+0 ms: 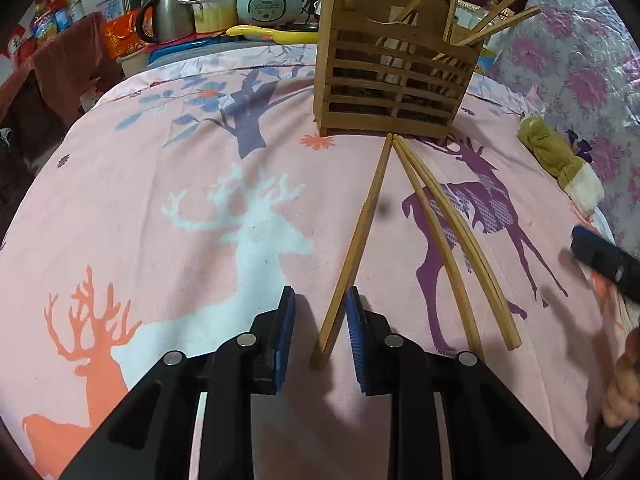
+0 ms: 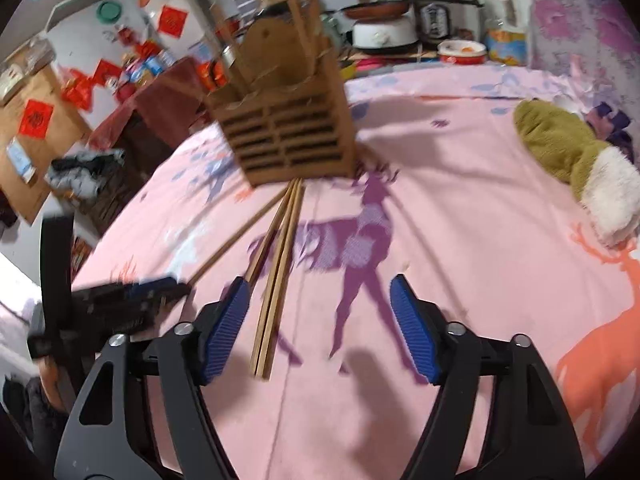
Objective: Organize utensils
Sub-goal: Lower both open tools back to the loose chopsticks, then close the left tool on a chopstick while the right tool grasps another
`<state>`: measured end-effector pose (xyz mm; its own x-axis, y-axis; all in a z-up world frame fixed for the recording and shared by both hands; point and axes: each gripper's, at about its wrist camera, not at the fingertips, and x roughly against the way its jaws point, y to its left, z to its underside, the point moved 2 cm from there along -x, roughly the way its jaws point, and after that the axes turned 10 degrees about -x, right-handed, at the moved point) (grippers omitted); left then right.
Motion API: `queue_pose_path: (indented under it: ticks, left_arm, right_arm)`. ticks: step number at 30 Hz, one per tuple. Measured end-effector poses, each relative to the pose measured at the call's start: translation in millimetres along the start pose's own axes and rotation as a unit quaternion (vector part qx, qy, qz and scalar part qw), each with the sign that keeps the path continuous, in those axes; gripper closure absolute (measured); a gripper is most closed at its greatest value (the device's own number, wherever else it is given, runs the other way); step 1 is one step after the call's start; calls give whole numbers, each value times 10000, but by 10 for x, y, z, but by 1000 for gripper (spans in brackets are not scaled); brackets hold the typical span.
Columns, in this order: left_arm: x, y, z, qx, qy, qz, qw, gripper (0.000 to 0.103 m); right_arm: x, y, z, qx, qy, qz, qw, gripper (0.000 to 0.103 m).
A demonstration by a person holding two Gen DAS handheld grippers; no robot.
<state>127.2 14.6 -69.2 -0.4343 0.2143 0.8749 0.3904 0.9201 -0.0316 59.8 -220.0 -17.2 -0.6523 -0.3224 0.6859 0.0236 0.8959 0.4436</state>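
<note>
A slatted wooden utensil holder [image 1: 394, 76] stands on the pink deer-print cloth and holds several chopsticks; it also shows in the right wrist view [image 2: 290, 136]. Three loose wooden chopsticks lie in front of it. My left gripper [image 1: 320, 298] is open low over the cloth, with one chopstick [image 1: 354, 248] lying between its fingers. A pair of chopsticks [image 1: 452, 240] lies to its right. My right gripper [image 2: 320, 292] is open above the near ends of that pair [image 2: 278, 280], which lie beside its left finger. The single chopstick [image 2: 240, 238] runs toward my left gripper [image 2: 132, 300].
A green and white plush glove [image 1: 560, 160] lies at the right side of the cloth, also in the right wrist view [image 2: 576, 160]. Cookers, a kettle [image 1: 168, 12] and boxes crowd the far side behind the holder. My right gripper shows at the right edge [image 1: 608, 264].
</note>
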Motion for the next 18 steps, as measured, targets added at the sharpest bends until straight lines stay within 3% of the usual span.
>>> queue_pose_path:
  ticks: [3,10,14,18]
  left_arm:
    - [-7,-50,-6,-119,11,-77,9999,55]
    - [-20,-28,7,-53,28,-148,9999,49]
    - [-25,13,8,32,52,-207,9998,42]
    - [-29,20,8,18,73,-271,9996,37]
  right_arm:
    - [-116,80,159,283,357,23,9990,52]
    - [-287,271,385,926,797,112,9924,58]
    - [-291,299,419,1133,673,399,9905,59]
    - [-270,56,236,766,369,948,9919,58]
